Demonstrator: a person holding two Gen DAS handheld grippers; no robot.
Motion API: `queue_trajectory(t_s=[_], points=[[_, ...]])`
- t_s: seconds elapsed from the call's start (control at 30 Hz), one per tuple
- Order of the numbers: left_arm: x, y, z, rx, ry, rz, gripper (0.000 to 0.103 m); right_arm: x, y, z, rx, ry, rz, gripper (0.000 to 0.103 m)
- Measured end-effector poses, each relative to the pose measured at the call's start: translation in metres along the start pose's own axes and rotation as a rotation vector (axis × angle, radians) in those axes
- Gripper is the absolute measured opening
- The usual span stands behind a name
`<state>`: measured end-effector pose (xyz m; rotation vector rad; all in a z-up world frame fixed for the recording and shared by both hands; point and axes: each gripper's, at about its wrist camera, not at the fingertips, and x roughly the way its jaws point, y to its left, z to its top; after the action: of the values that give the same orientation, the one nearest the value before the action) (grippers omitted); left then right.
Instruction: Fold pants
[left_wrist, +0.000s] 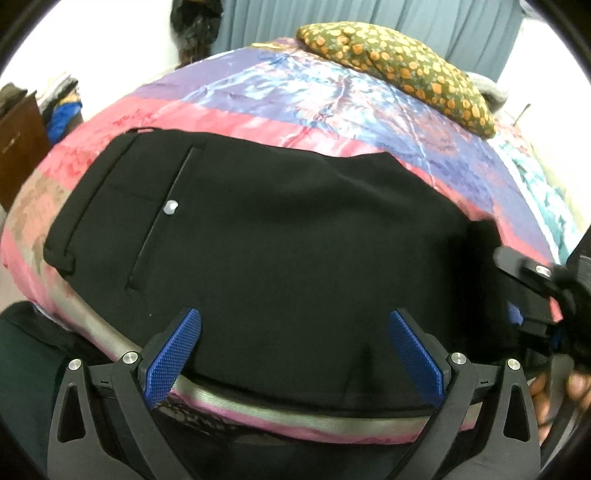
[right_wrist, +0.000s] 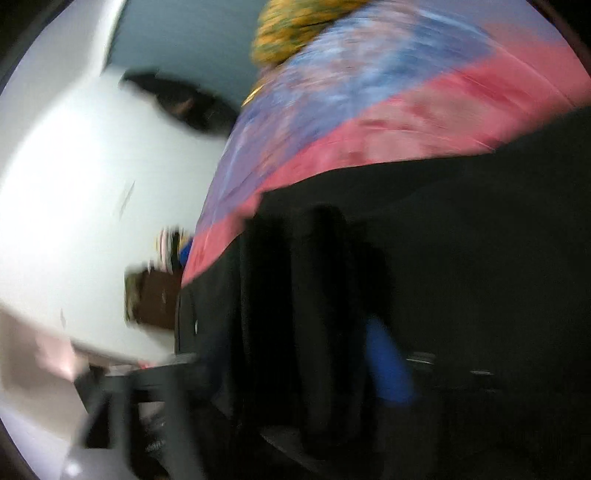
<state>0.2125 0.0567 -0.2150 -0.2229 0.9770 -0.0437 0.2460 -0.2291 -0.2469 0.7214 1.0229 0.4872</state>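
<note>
Black pants (left_wrist: 280, 240) lie folded on the bed, waistband and a back pocket with a pale button (left_wrist: 170, 207) at the left. My left gripper (left_wrist: 293, 350) is open and empty, its blue pads (left_wrist: 173, 354) hovering over the pants' near edge. My right gripper (left_wrist: 532, 291) shows at the right end of the pants, apparently closed on the black fabric there. The right wrist view is motion-blurred: the pants (right_wrist: 461, 258) fill it, with one blue pad (right_wrist: 388, 365) showing and cloth lying between the fingers.
The bed has a pink, purple and blue satin cover (left_wrist: 295, 96). An olive pillow with orange spots (left_wrist: 399, 70) lies at the far right. A brown cabinet (left_wrist: 18, 147) with piled clothes stands at the left, beside a white wall.
</note>
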Motion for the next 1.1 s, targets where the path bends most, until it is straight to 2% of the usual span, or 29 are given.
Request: queue_trajectory(t_s=[0.1, 0.17, 0.23, 0.3, 0.37, 0.4, 0.47, 0.5, 0.53, 0.57, 0.6, 0.63, 0.67, 0.73, 0.83, 0.87, 0.93, 0.97, 1.07, 1.1], points=[[-0.006, 0.008, 0.004, -0.063, -0.010, -0.066, 0.102, -0.009, 0.038, -0.009, -0.194, 0.045, 0.036, 0.092], [-0.012, 0.009, 0.005, -0.085, -0.024, -0.096, 0.101, -0.031, 0.052, -0.023, -0.324, 0.014, 0.017, 0.092], [-0.022, -0.001, 0.006, -0.065, -0.044, -0.144, 0.100, -0.059, 0.049, -0.045, -0.407, -0.034, -0.034, 0.092], [-0.030, -0.023, 0.008, -0.004, -0.058, -0.200, 0.099, -0.085, 0.028, -0.066, -0.416, -0.065, -0.102, 0.092], [-0.033, -0.058, 0.010, 0.097, -0.046, -0.273, 0.092, -0.103, 0.009, -0.084, -0.371, -0.089, -0.161, 0.092], [-0.033, -0.070, 0.010, 0.135, -0.041, -0.284, 0.090, -0.116, -0.006, -0.094, -0.336, -0.104, -0.188, 0.092], [-0.025, -0.104, 0.010, 0.238, -0.031, -0.238, 0.086, -0.144, -0.024, -0.104, -0.282, -0.128, -0.224, 0.092], [-0.018, -0.117, 0.010, 0.280, -0.022, -0.187, 0.085, -0.156, -0.029, -0.103, -0.264, -0.155, -0.254, 0.092], [-0.007, -0.127, 0.009, 0.315, -0.008, -0.126, 0.078, -0.162, -0.029, -0.095, -0.256, -0.190, -0.287, 0.092], [0.012, -0.137, 0.006, 0.350, 0.028, -0.040, 0.060, -0.169, -0.031, -0.085, -0.253, -0.230, -0.339, 0.092], [0.029, -0.138, 0.003, 0.367, 0.068, 0.017, 0.050, -0.176, -0.032, -0.076, -0.252, -0.268, -0.410, 0.092], [0.045, -0.136, -0.001, 0.360, 0.122, 0.027, 0.046, -0.180, -0.035, -0.073, -0.250, -0.293, -0.470, 0.092], [0.050, -0.131, -0.003, 0.325, 0.118, 0.007, 0.048, -0.186, -0.038, -0.069, -0.245, -0.311, -0.522, 0.092], [0.046, -0.127, -0.005, 0.298, 0.096, -0.007, 0.049, -0.194, -0.046, -0.050, -0.235, -0.325, -0.552, 0.092], [0.045, -0.134, -0.010, 0.311, 0.088, -0.005, 0.055, -0.201, -0.056, -0.015, -0.226, -0.318, -0.451, 0.092], [0.045, -0.133, -0.010, 0.313, 0.080, -0.004, 0.056, -0.199, -0.061, -0.002, -0.224, -0.301, -0.396, 0.092], [0.044, -0.131, -0.011, 0.318, 0.066, -0.004, 0.057, -0.182, -0.069, 0.015, -0.214, -0.256, -0.358, 0.092], [0.044, -0.126, -0.010, 0.320, 0.064, -0.005, 0.058, -0.169, -0.080, 0.022, -0.196, -0.221, -0.361, 0.092], [0.044, -0.125, -0.009, 0.331, 0.071, -0.018, 0.061, -0.129, -0.130, 0.022, -0.105, -0.043, -0.389, 0.091], [0.044, -0.124, -0.008, 0.335, 0.073, -0.022, 0.061, -0.130, -0.125, 0.022, -0.161, -0.059, -0.403, 0.091]])
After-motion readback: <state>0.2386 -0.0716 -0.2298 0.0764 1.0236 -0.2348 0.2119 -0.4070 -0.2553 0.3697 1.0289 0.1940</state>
